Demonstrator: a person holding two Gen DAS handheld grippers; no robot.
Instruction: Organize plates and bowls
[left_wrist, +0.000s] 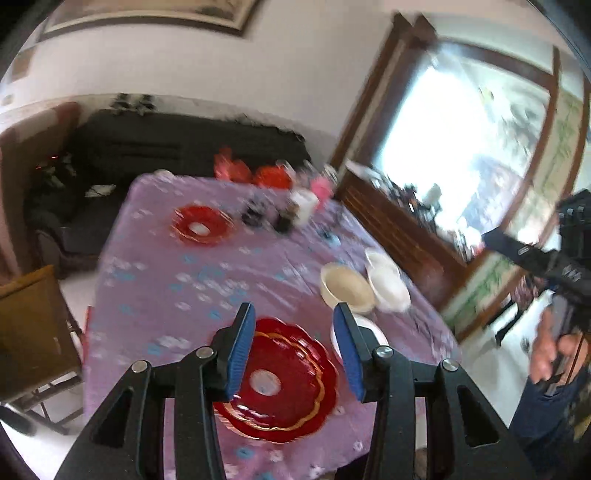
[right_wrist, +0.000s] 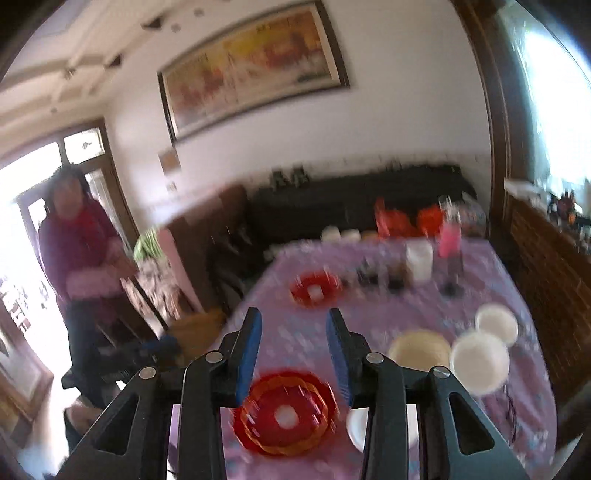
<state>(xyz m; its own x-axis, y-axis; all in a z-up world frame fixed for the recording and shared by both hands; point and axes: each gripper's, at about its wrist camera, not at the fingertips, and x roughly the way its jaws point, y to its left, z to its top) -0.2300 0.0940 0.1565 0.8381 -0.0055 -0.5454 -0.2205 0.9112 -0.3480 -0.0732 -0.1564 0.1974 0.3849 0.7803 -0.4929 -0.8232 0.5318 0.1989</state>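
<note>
left hand-held gripper (left_wrist: 293, 350): I have its jaws spread, nothing between them, hovering over the near desk edge.
right hand-held gripper (right_wrist: 293, 352): spread too, empty, also above the near edge.
near red plate (left_wrist: 280, 380): flat on the desk (left_wrist: 155, 295), directly below and ahead of both grippers; round, no long axis, face up.
far red plate (left_wrist: 201, 225): toward the far edge, well apart.
cream bowl (left_wrist: 345, 286): right side of desk, upright, mouth up, touching white bowl (left_wrist: 388, 282).
third white bowl (left_wrist: 364, 328): just beside the near plate, partly hidden.
nearer hand: I judge left for the plate, right for the bowls.
</note>
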